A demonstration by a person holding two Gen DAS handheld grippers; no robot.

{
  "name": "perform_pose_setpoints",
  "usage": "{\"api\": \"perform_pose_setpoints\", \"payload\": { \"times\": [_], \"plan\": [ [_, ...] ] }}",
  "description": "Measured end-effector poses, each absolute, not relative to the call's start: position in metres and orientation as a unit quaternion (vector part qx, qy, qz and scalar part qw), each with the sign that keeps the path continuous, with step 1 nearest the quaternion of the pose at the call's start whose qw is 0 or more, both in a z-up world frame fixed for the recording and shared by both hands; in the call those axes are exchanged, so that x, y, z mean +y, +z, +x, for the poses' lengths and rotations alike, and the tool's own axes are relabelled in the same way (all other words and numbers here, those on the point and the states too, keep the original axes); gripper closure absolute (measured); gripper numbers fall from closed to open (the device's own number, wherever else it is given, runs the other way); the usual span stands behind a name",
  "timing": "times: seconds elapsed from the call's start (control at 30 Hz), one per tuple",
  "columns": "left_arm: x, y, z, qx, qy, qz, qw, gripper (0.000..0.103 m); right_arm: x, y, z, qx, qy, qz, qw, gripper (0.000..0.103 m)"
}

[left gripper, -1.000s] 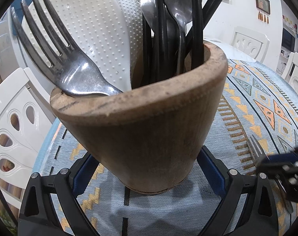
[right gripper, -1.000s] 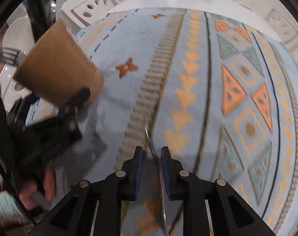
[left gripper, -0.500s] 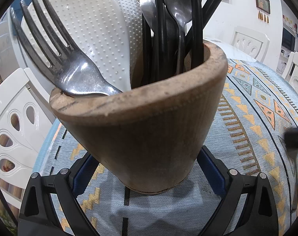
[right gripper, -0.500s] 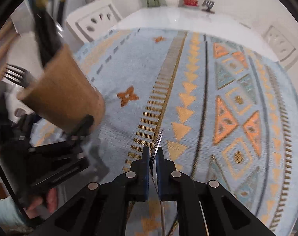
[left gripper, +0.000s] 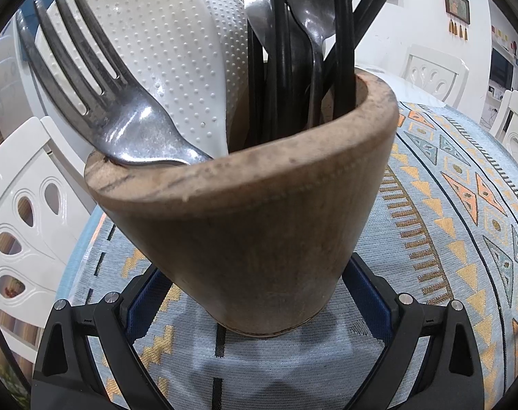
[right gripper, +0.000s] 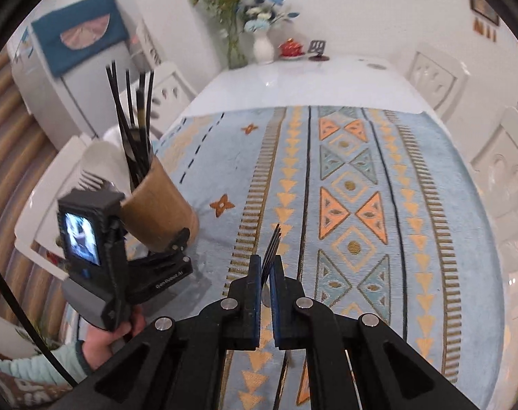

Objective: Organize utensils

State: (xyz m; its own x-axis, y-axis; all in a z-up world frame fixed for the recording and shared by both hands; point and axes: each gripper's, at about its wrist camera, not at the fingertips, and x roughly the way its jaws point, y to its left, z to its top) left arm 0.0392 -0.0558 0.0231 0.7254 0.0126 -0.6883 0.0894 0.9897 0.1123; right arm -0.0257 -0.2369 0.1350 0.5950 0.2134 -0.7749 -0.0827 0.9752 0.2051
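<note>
At the far left of the right wrist view, a hand point(right gripper: 98, 345) in a pale blue sleeve point(right gripper: 29, 365) holds the left tongs point(right gripper: 176, 239), whose fingers sit against either side of the base of a wooden utensil holder point(right gripper: 156, 212). The left wrist view shows the same from close up: the left tongs point(left gripper: 255, 294) are clenched on the wooden utensil holder point(left gripper: 252, 225), blue pads pressed to its lower wall. The holder stands tilted on a patterned blue cloth point(left gripper: 457, 212) over the worktop. It holds, from left to right, a metal fork point(left gripper: 122, 123) resting on the rim, two white dotted paddles point(left gripper: 176, 51), then dark spoons point(left gripper: 310, 17) and black chopsticks point(left gripper: 344, 34) (packed tightly enough that their count is unclear).

Right of the holder, well apart from it, the right tongs point(right gripper: 266, 273) are clenched on a second fork point(right gripper: 270, 249), gripped on edge. Its tines point away from the camera, and it hangs above the cloth. Farther right the patterned cloth point(right gripper: 378, 188) gives way to white chairs point(right gripper: 508, 177).
</note>
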Motion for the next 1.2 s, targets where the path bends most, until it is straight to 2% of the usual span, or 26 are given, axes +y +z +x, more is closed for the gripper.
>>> {"api": "perform_pose_setpoints", "payload": {
  "times": [0.3, 0.4, 0.5, 0.57, 0.63, 0.7, 0.83, 0.97, 1.0, 1.03, 1.07, 1.13, 1.2],
  "plan": [
    [-0.057, 0.023, 0.039, 0.37, -0.02, 0.069, 0.926, 0.005, -0.232, 0.197, -0.02, 0.359, 0.092, 0.098, 0.923, 0.1],
    [-0.056, 0.023, 0.039, 0.37, -0.021, 0.068, 0.926, 0.005, -0.226, 0.2, -0.002, 0.364, 0.092, 0.081, 0.923, 0.1],
    [-0.054, 0.022, 0.039, 0.371, -0.022, 0.067, 0.926, 0.005, -0.233, 0.173, 0.018, 0.411, 0.11, 0.107, 0.899, 0.098],
    [-0.053, 0.022, 0.039, 0.37, -0.022, 0.067, 0.926, 0.005, -0.238, 0.145, 0.029, 0.457, 0.117, 0.13, 0.872, 0.088],
    [-0.053, 0.022, 0.039, 0.37, -0.022, 0.066, 0.926, 0.005, -0.239, 0.118, 0.036, 0.492, 0.123, 0.14, 0.85, 0.066],
    [-0.054, 0.022, 0.039, 0.371, -0.022, 0.067, 0.926, 0.005, -0.233, 0.097, 0.043, 0.515, 0.129, 0.133, 0.837, 0.054],
    [-0.054, 0.022, 0.039, 0.371, -0.021, 0.067, 0.926, 0.005, -0.206, 0.061, 0.06, 0.553, 0.157, 0.1, 0.812, 0.054],
    [-0.053, 0.022, 0.039, 0.371, -0.022, 0.067, 0.926, 0.005, -0.167, 0.034, 0.065, 0.567, 0.16, 0.003, 0.808, 0.054],
    [-0.053, 0.022, 0.039, 0.371, -0.022, 0.067, 0.926, 0.005, -0.163, 0.028, 0.066, 0.567, 0.148, -0.022, 0.81, 0.057],
    [-0.053, 0.022, 0.039, 0.371, -0.021, 0.068, 0.926, 0.005, -0.156, 0.02, 0.067, 0.568, 0.129, -0.062, 0.81, 0.075],
    [-0.053, 0.022, 0.039, 0.371, -0.021, 0.068, 0.926, 0.005, -0.154, 0.016, 0.066, 0.565, 0.122, -0.08, 0.812, 0.077],
    [-0.053, 0.022, 0.039, 0.371, -0.022, 0.068, 0.926, 0.005, -0.156, 0.019, 0.065, 0.56, 0.119, -0.074, 0.817, 0.091],
    [-0.052, 0.022, 0.039, 0.371, -0.022, 0.067, 0.926, 0.005, -0.17, 0.023, 0.065, 0.566, 0.102, -0.048, 0.817, 0.094]
  ]
}}
